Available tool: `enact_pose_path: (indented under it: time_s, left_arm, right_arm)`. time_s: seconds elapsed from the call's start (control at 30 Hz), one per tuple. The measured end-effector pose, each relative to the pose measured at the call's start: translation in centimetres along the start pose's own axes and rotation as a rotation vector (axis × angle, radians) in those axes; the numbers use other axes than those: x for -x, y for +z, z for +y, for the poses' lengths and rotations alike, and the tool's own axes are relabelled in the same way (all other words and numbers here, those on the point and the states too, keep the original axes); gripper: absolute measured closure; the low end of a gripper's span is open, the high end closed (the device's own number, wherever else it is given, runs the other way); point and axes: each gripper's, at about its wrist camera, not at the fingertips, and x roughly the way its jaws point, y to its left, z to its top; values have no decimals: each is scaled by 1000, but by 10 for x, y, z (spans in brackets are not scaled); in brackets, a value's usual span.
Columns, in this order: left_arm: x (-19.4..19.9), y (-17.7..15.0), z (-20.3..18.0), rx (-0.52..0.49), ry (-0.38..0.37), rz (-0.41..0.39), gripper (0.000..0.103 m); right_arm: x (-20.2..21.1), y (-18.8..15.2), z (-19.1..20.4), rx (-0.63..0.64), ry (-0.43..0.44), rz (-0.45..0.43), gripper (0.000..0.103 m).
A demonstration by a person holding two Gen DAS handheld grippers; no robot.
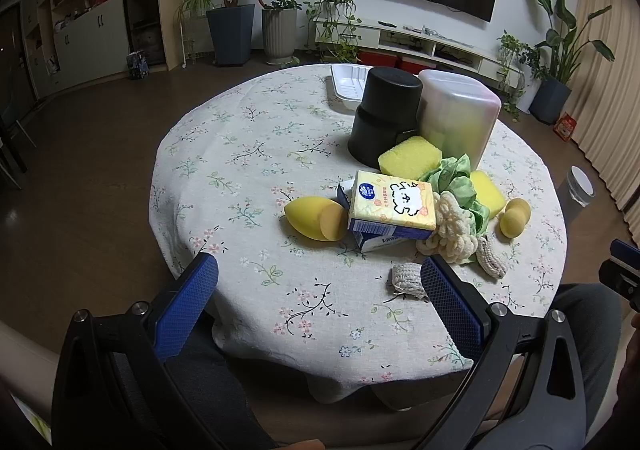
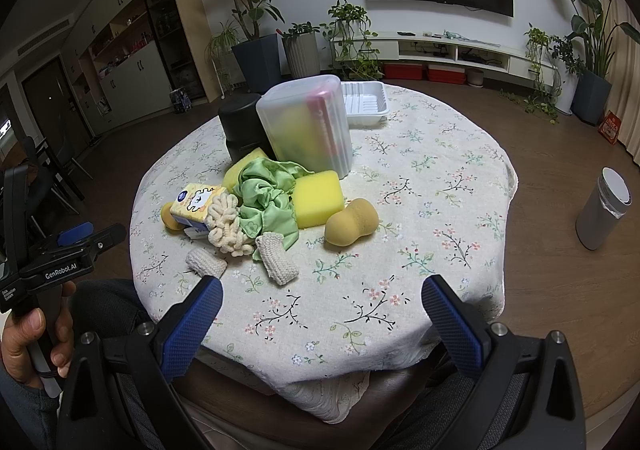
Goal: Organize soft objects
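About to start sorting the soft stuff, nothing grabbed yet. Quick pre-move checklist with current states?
1. Left gripper open, holding nothing: ok.
2. Right gripper open, holding nothing: ok.
3. Both grippers short of the pile, at the near edge of the table: ok.
4. Knitted roll lies apart from the pile, free to grasp: ok.
5. Green cloth separable: not ok, tangled with the cream scrunchie and draped between the sponges.
6. Clear container open to receive items: cannot tell.
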Motion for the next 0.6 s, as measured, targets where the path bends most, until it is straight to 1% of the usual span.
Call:
enact_pose_path:
  time_s: [0.6]
  left_arm:
    - [1,2,-1,0,-17,-2,0]
  right_arm:
    - [-1,0,0,-3,3,1,1]
